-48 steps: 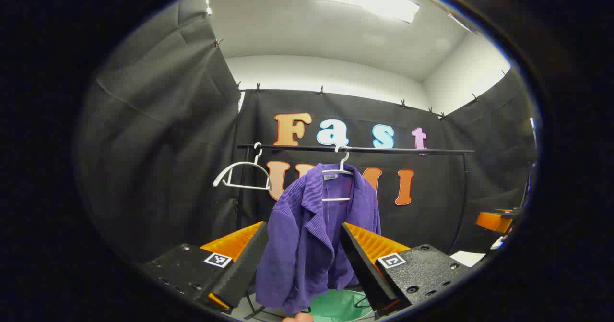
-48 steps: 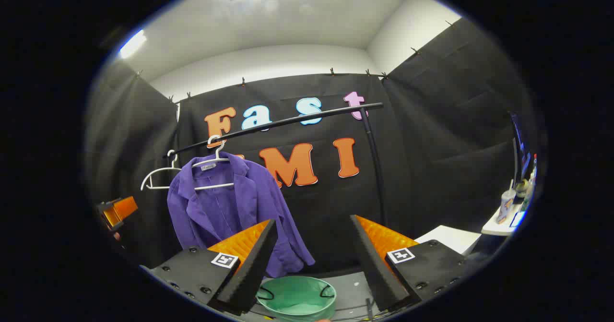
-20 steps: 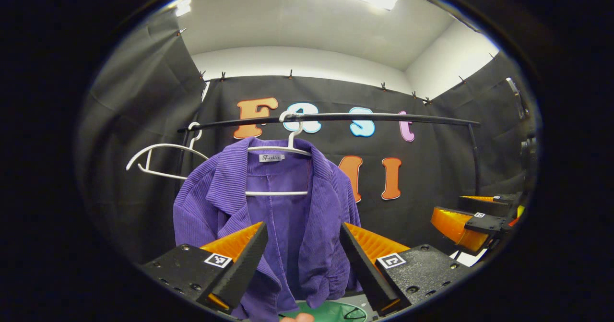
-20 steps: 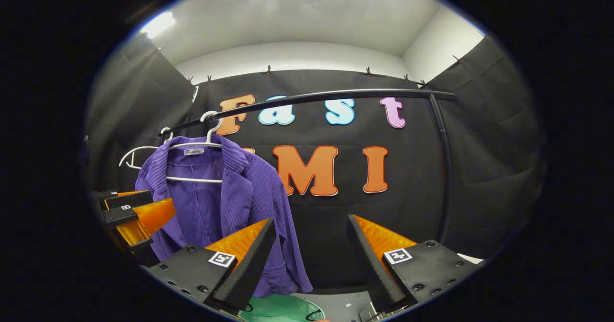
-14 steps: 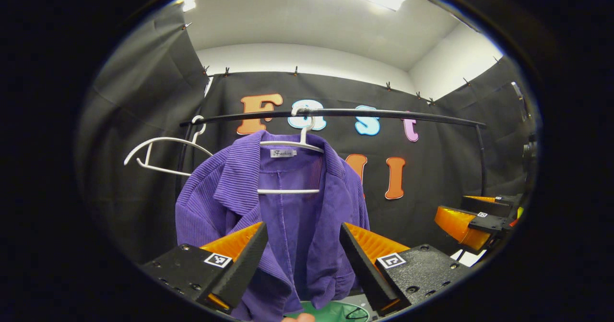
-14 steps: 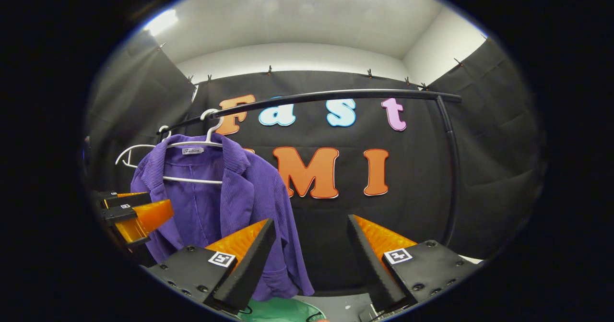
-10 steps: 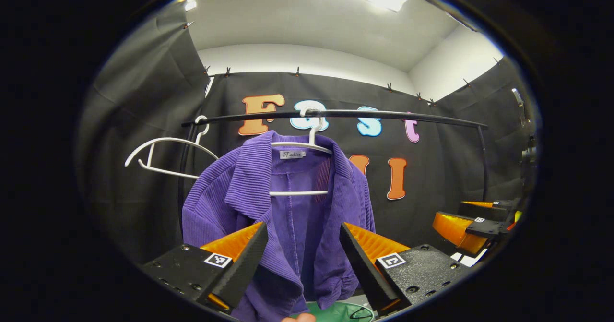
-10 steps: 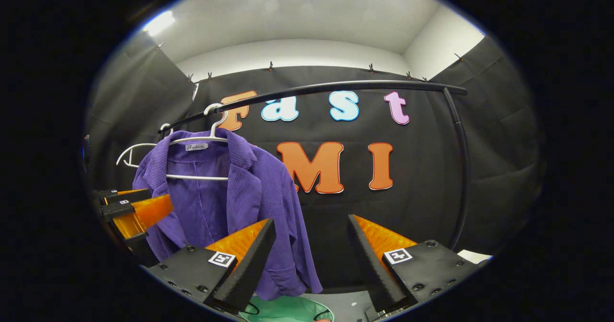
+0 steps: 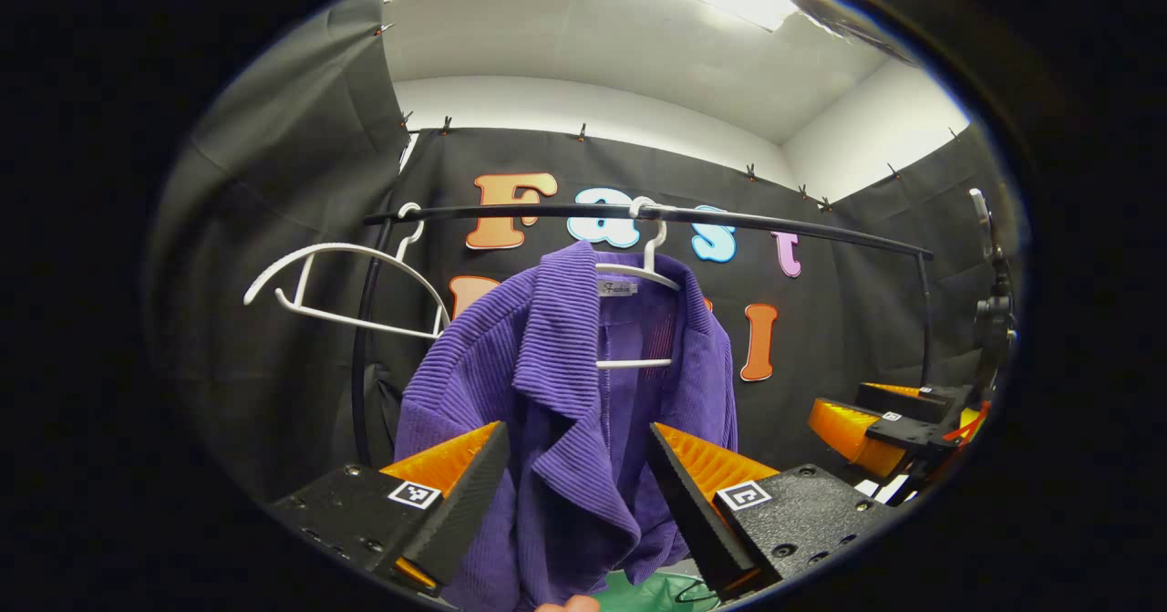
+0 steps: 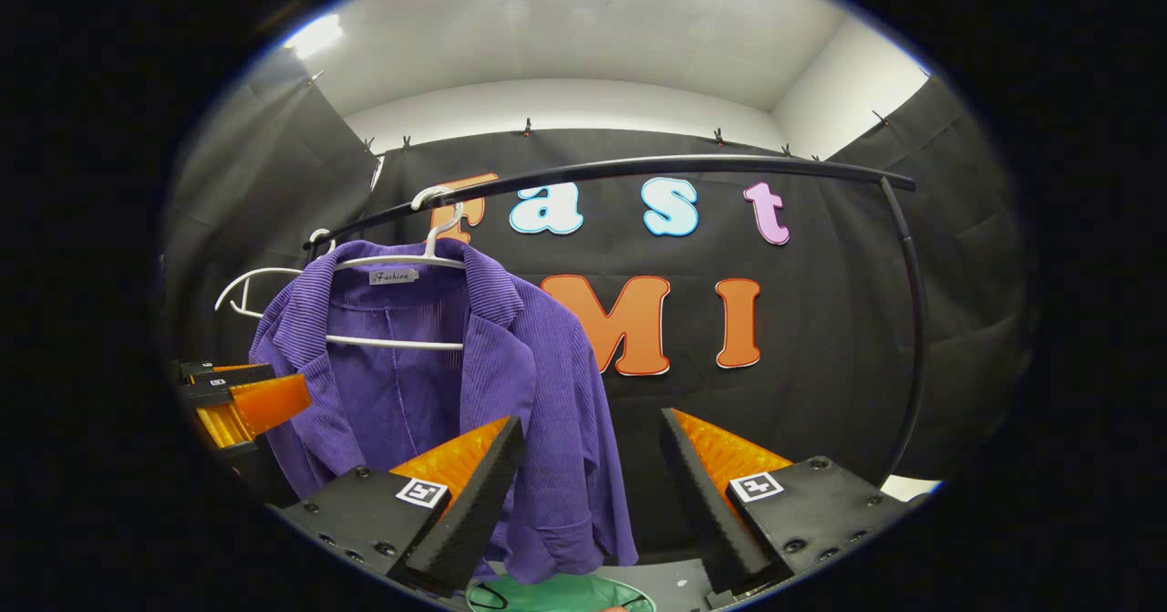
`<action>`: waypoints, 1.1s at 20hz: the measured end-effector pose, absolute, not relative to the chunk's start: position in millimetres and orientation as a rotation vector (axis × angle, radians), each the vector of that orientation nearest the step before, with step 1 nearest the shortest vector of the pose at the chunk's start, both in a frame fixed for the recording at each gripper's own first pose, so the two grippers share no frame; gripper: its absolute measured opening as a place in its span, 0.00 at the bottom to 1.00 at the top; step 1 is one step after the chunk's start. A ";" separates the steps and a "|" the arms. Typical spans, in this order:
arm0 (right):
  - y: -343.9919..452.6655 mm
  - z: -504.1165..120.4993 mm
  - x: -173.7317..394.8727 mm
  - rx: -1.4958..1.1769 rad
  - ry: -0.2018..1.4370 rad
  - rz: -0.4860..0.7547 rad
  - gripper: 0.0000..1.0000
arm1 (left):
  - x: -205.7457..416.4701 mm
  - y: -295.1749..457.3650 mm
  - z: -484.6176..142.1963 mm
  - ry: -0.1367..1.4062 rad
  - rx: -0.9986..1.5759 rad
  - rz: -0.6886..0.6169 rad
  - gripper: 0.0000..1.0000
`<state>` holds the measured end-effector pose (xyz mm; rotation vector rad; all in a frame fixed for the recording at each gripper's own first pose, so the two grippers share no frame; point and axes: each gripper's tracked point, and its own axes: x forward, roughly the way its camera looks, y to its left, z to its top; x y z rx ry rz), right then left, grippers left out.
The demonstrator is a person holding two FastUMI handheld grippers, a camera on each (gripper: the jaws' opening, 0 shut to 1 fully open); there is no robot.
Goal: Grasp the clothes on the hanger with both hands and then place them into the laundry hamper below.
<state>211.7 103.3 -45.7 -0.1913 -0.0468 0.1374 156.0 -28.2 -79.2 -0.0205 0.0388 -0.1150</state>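
A purple ribbed corduroy jacket (image 9: 574, 411) hangs on a white plastic hanger (image 9: 643, 270) hooked over a thin black metal rail (image 9: 729, 222), with a bare white hanger (image 9: 342, 284) beside it on the same rail; the left gripper (image 9: 573, 466) stands wide apart, the jacket's lapel showing between its fingers, contact unclear; the right gripper (image 10: 588, 466) is likewise spread wide, just beside the jacket's sleeve; a green round laundry hamper (image 10: 556, 596) sits below the jacket.
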 end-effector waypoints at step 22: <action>165.0 -146.0 350.5 -0.091 0.202 0.629 0.16 | 86.7 -27.2 -88.0 0.043 0.072 0.516 0.92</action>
